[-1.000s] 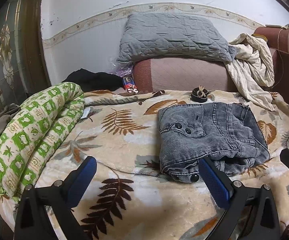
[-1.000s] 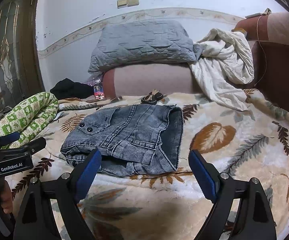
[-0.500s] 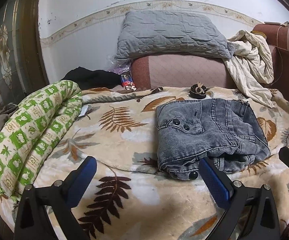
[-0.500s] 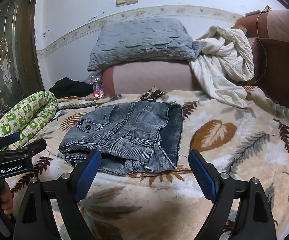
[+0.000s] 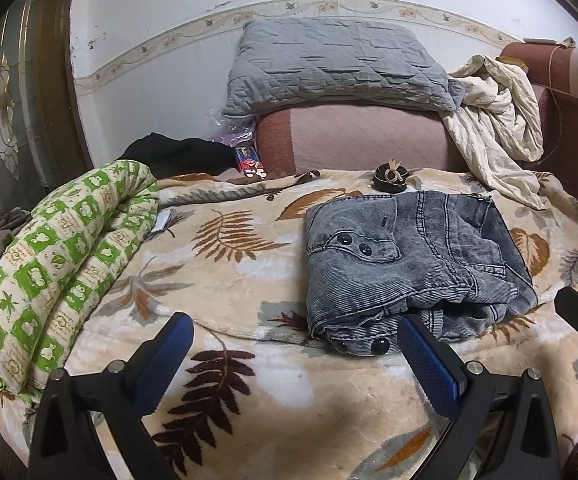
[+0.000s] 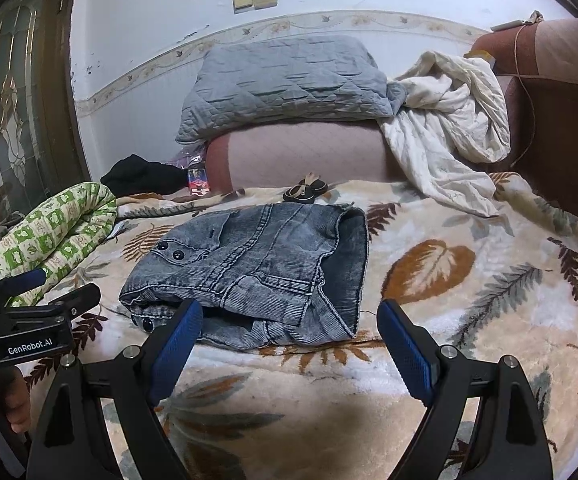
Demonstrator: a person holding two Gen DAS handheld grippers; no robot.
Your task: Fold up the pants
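On the leaf-patterned cream blanket (image 5: 249, 364), as seen from the left wrist, the grey washed-denim pants (image 5: 409, 264) are found already gathered into a thick, compact bundle right of the middle, the buttoned flap uppermost and a second layer bulging out along the near edge. The left gripper (image 5: 293, 344) is held released above the blanket's near edge, its blue pads wide apart and nothing between them; the right pad is seen just in front of the bundle's near corner. A rolled green-and-white checked quilt (image 5: 61, 280) lies along the blanket's left edge, well apart from the denim.

From the right wrist, the same pants (image 6: 257, 268) are seen left of the blanket's middle, with the waistband opening turned toward the right edge. The right gripper (image 6: 289, 332) is likewise released and empty, spread before the bundle's near edge.

The folding is judged nearly complete. For a tidy finish, the protruding lower layer would best be tucked or pressed flat, with both near corners taken evenly so that the stacked layers are not dragged out of line.
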